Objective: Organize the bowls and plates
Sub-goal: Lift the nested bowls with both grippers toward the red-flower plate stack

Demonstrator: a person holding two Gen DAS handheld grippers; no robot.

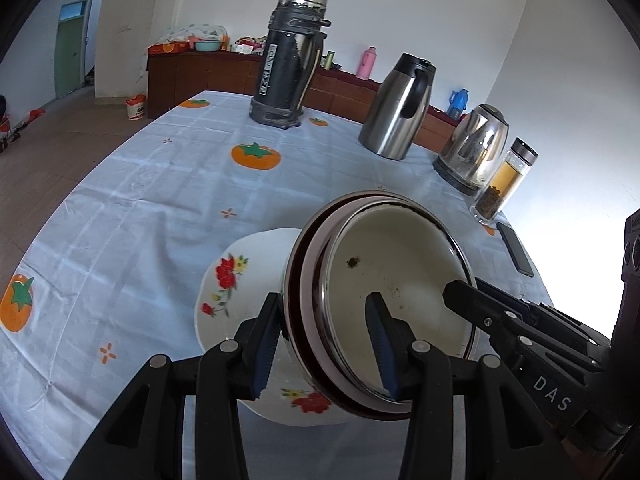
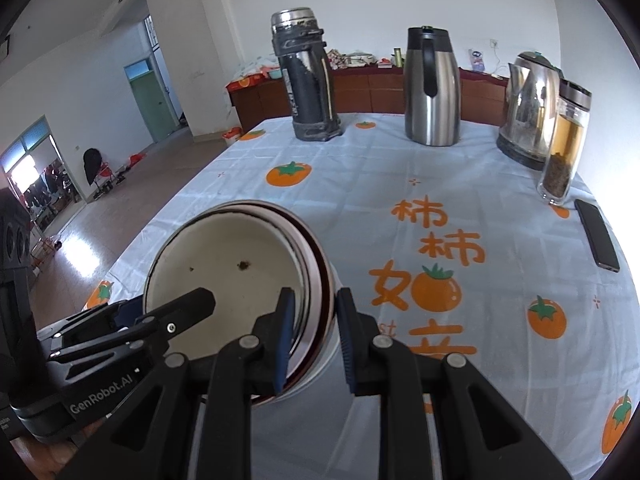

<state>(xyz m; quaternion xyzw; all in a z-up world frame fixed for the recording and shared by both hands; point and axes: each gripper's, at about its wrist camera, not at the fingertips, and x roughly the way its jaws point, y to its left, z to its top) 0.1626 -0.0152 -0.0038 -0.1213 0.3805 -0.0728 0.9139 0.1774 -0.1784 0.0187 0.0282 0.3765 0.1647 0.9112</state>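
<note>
We see the large table under its pale blue persimmon-print cloth, wide open across its middle, its left edge dropping to bare floor. Along the far side stand a worn black thermos, a steel jug with a black handle, a steel electric kettle and a glass tea bottle; a dark phone lies near the right edge.

Both grippers carry the nested stack of white bowls with dark rims tilted above the cloth. The left gripper clamps its left wall half-wide; the right gripper pinches the right rim narrowly.

Only the left wrist view shows the white flower-painted plate directly beneath the stack; whether they touch, we cannot tell.
</note>
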